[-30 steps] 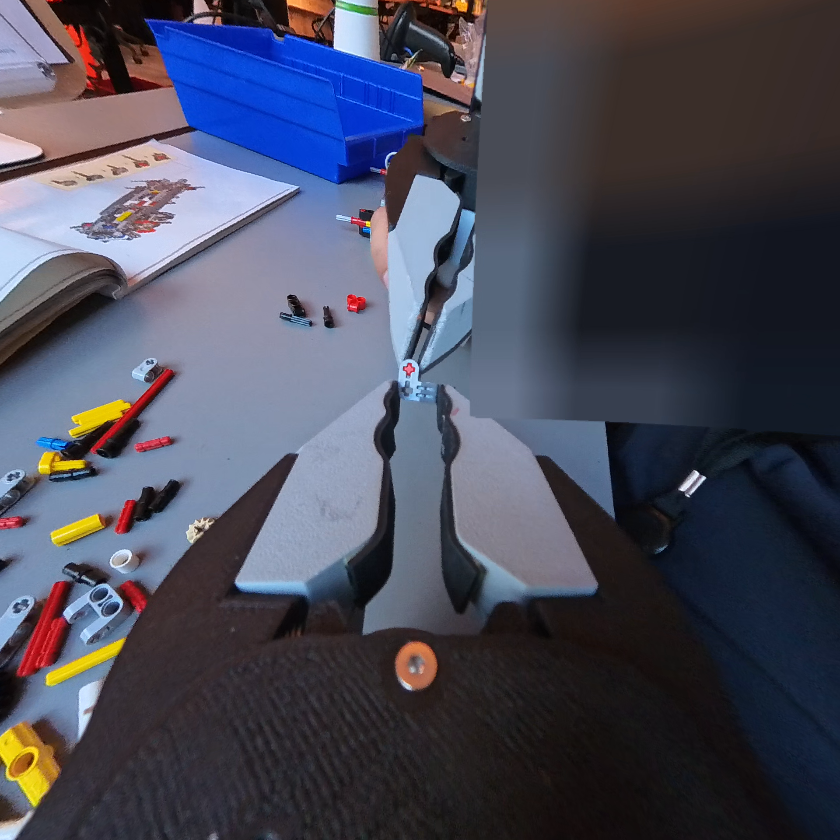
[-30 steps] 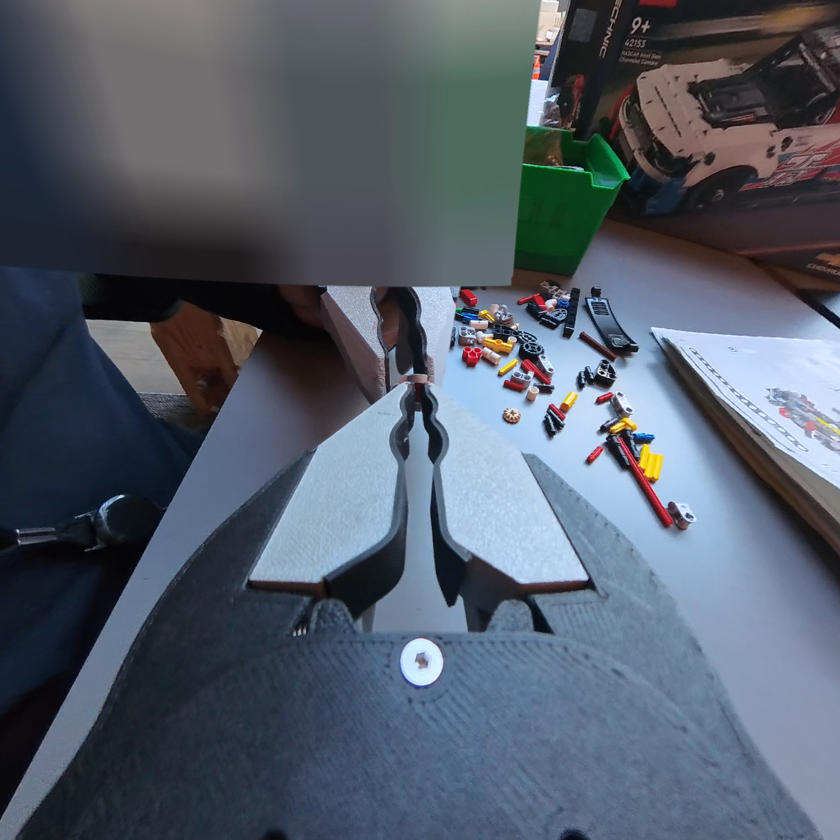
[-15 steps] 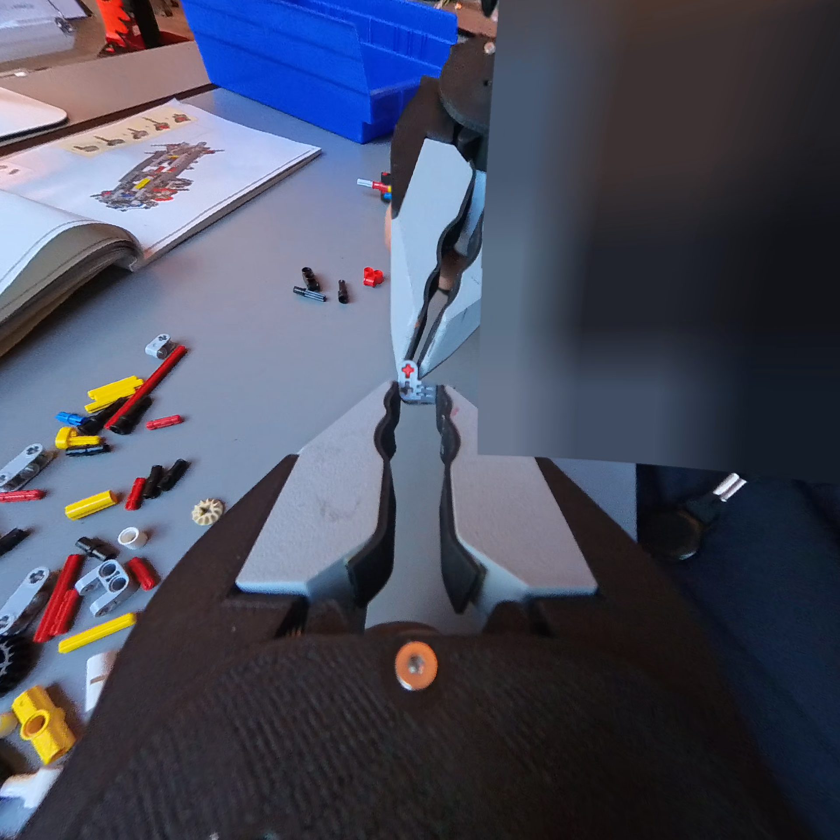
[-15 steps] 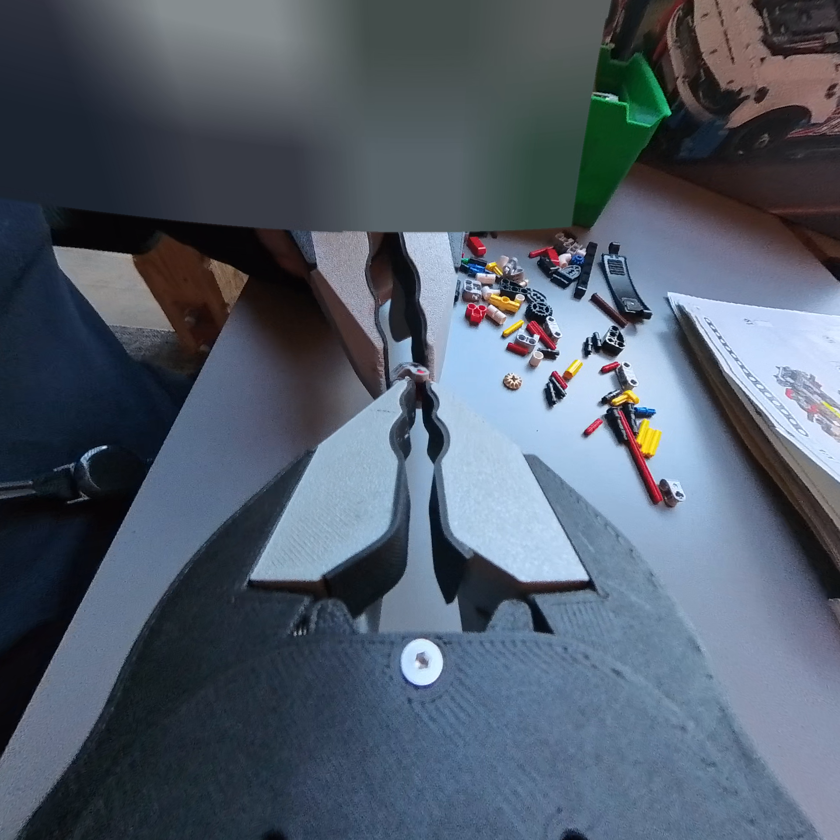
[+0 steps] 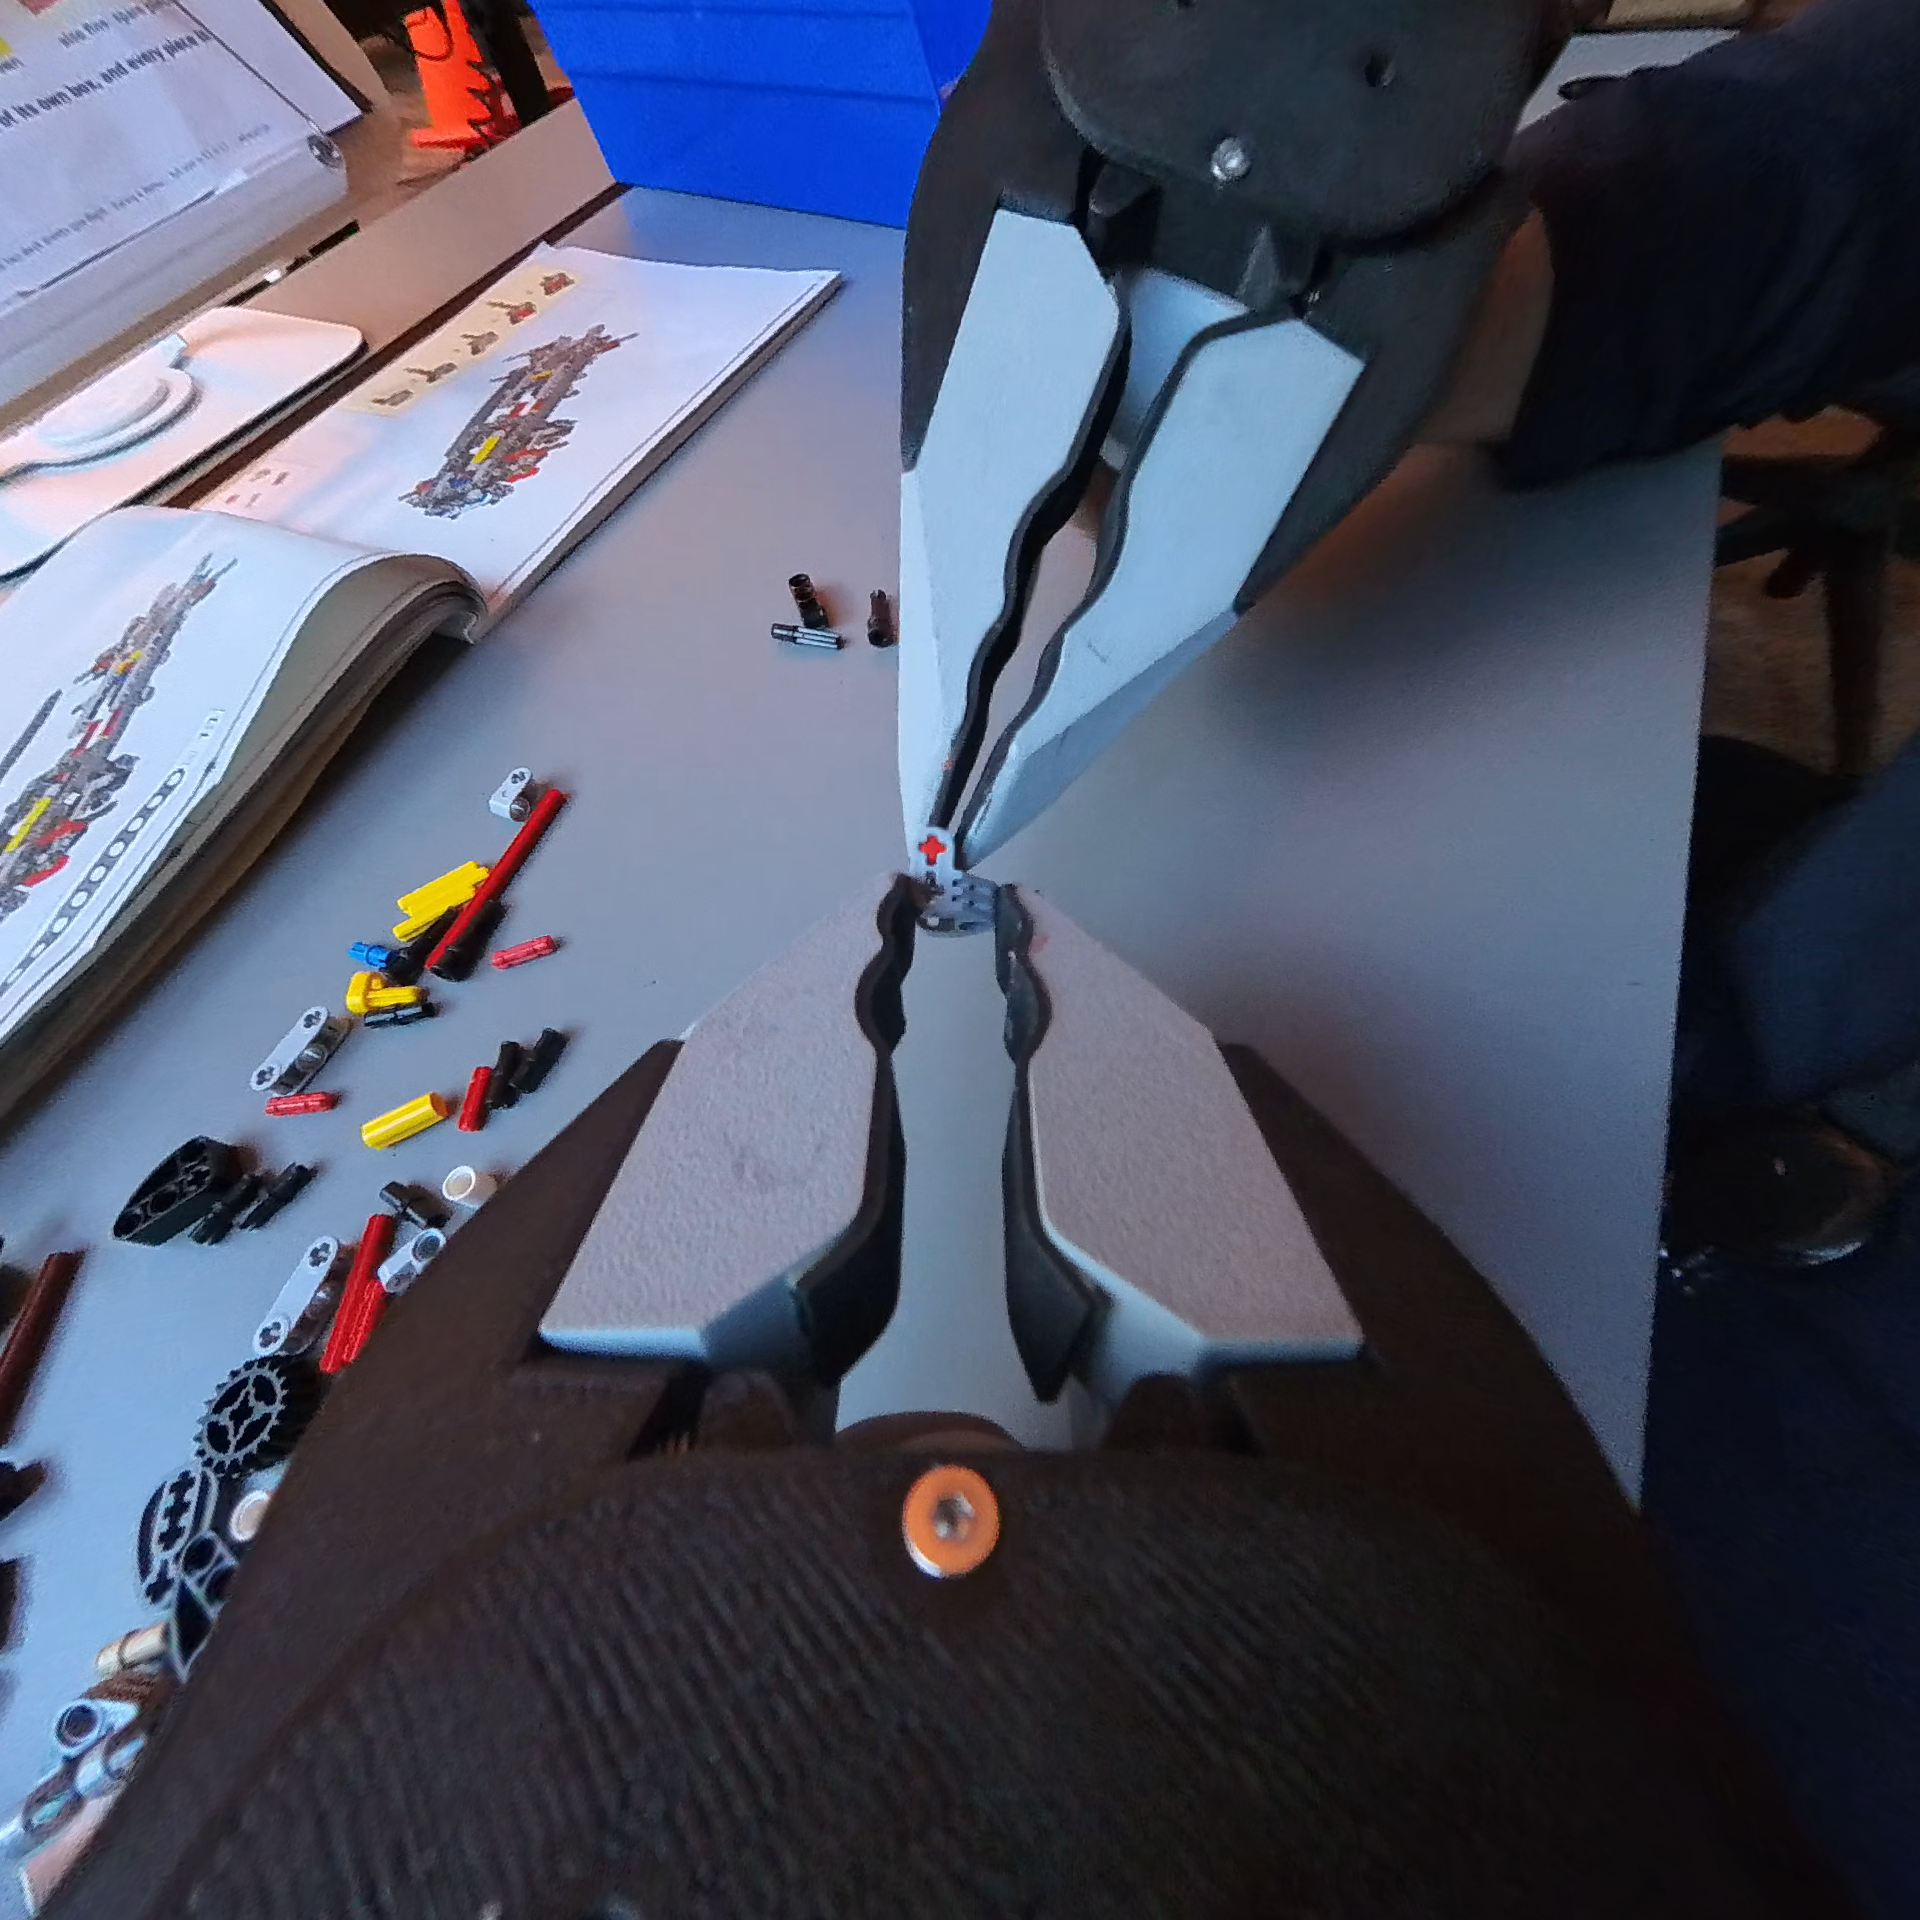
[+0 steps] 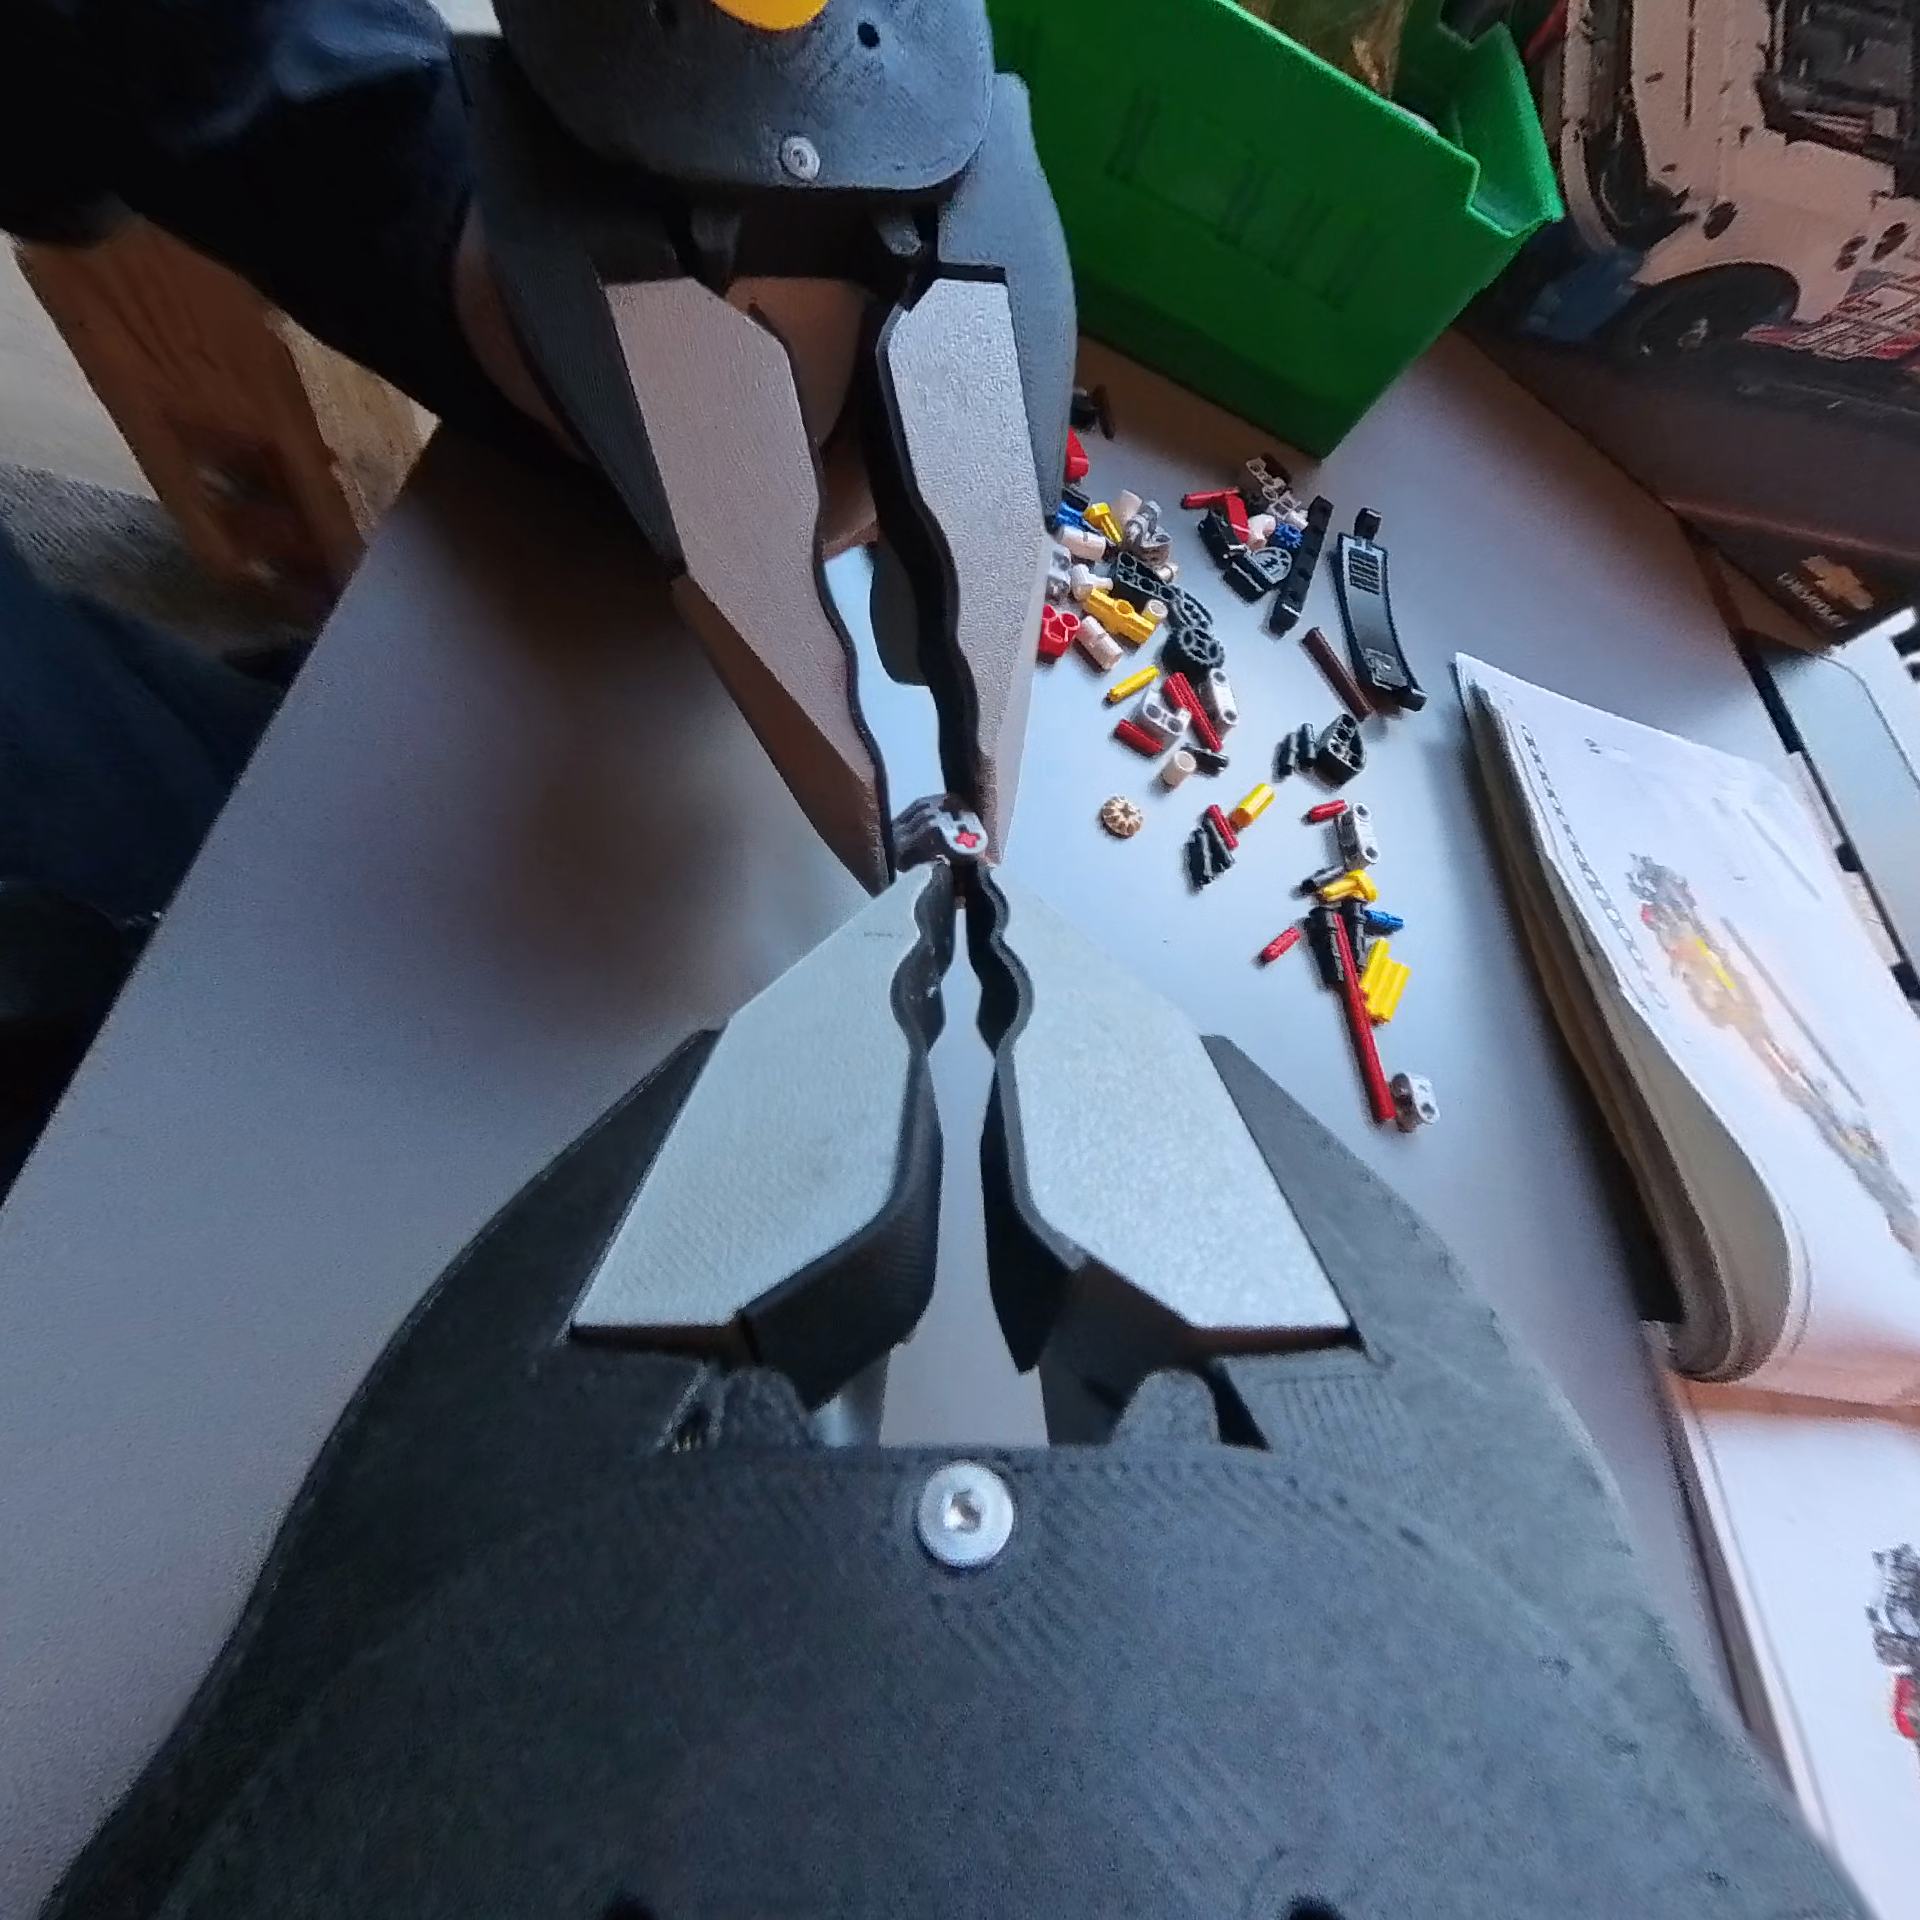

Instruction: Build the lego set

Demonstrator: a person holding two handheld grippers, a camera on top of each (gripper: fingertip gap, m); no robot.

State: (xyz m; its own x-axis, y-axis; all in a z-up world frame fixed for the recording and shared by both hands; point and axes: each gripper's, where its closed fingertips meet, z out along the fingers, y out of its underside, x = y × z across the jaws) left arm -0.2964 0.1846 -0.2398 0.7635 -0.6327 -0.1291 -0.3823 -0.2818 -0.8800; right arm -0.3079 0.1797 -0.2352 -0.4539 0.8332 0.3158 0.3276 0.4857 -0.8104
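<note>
Two grippers meet tip to tip above the bare near part of the grey table (image 5: 1351, 831), well clear of its edge. The left gripper (image 5: 951, 909) pinches a small grey connector (image 5: 961, 902), its fingers narrowly apart and pressed on the piece's sides. The right gripper (image 6: 961, 899) points back at it from the opposite side, its fingers drawn almost together on a thin red axle (image 5: 935, 847), whose cross-shaped end shows in the connector's upper hole. Whether the axle is fully seated cannot be told. The axle's long axis runs along the right gripper's fingers, straight toward the left one, so the two tools lie nearly in one line with the connector between them. Loose parts (image 5: 436, 935) lie scattered on the table beside the left gripper, and an open booklet (image 5: 312, 582) lies beyond them. A blue bin (image 5: 748, 114) and a green bin (image 6: 1247, 208) stand far back. Open room is on the bare side of the table, away from the parts.
</note>
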